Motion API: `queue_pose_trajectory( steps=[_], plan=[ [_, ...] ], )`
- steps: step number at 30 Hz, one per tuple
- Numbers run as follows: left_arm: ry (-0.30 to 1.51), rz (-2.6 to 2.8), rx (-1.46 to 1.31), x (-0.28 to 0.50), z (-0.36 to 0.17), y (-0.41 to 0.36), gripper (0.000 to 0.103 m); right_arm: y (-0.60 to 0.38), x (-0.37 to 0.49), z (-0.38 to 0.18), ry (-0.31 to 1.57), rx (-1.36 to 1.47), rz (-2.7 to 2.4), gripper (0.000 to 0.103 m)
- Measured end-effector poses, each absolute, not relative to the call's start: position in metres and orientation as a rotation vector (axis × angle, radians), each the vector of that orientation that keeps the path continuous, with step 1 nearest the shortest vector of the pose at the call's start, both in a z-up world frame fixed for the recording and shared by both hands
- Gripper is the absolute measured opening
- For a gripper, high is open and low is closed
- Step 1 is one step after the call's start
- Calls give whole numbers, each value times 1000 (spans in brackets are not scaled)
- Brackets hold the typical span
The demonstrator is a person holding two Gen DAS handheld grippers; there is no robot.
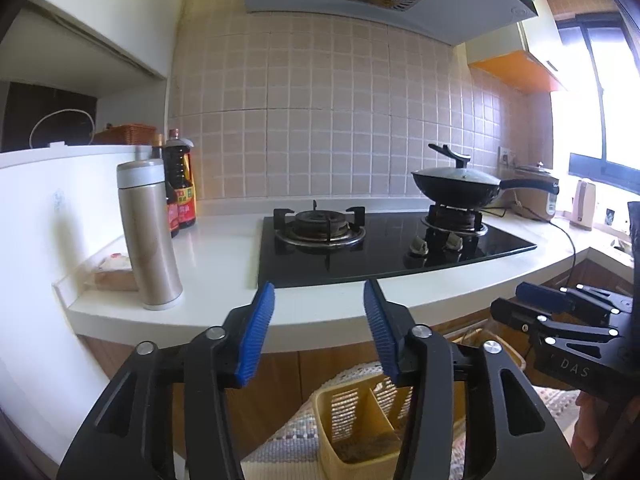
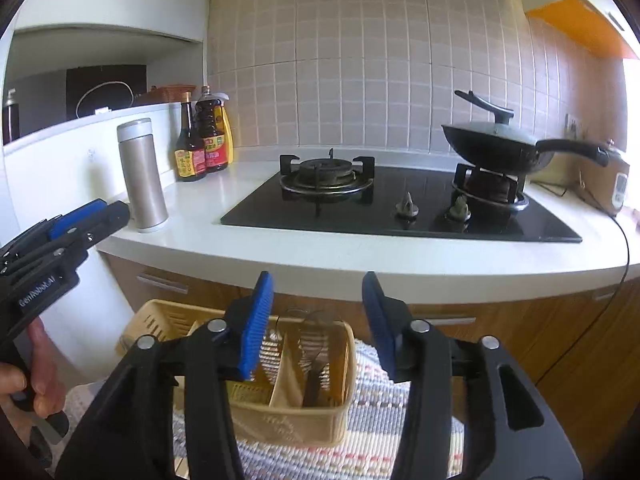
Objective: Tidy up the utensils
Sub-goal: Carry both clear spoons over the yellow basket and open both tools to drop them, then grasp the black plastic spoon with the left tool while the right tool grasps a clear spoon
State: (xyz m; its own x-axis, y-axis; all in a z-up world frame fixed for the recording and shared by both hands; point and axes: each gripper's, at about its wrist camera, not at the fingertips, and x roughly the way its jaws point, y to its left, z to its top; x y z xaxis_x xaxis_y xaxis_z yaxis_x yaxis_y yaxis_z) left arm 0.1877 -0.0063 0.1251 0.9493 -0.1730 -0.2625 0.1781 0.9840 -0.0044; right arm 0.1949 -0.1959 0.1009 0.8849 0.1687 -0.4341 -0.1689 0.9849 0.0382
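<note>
Left tool (image 1: 319,294) & right tool (image 2: 318,284): blue-padded jaws apart, released, nothing between them. Both hang in front of the white bench (image 2: 248,236) edge. Yellow slotted plastic utensil caddy (image 2: 280,412) sits low on the striped woven floor mat (image 2: 384,432), below the bench; dark utensils (image 2: 314,360) stand in its right compartment, upright-ish. Gold metal flask (image 1: 150,232) stands on bench, left of the black glass hob (image 2: 400,212).

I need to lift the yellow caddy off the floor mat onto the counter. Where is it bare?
Bare: the counter between thermos and hob, and the strip along the hob's front edge. Crowded: the left corner with thermos and sauce bottles; right of the wok, appliances and a cord.
</note>
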Motion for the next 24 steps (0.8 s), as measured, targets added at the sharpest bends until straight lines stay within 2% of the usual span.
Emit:
queue_pose_trajectory(
  steps=[14,21,24],
  plan=[
    [299,-273,-18,118,151,-2,56,-202,138,117,535,-15,171,44],
    [508,-360,41,87,115,-22,58,-211,114,96,722,1,172,44],
    [677,-407,61,78,80,-33,58,-219,111,74,853,20,152,44]
  ],
)
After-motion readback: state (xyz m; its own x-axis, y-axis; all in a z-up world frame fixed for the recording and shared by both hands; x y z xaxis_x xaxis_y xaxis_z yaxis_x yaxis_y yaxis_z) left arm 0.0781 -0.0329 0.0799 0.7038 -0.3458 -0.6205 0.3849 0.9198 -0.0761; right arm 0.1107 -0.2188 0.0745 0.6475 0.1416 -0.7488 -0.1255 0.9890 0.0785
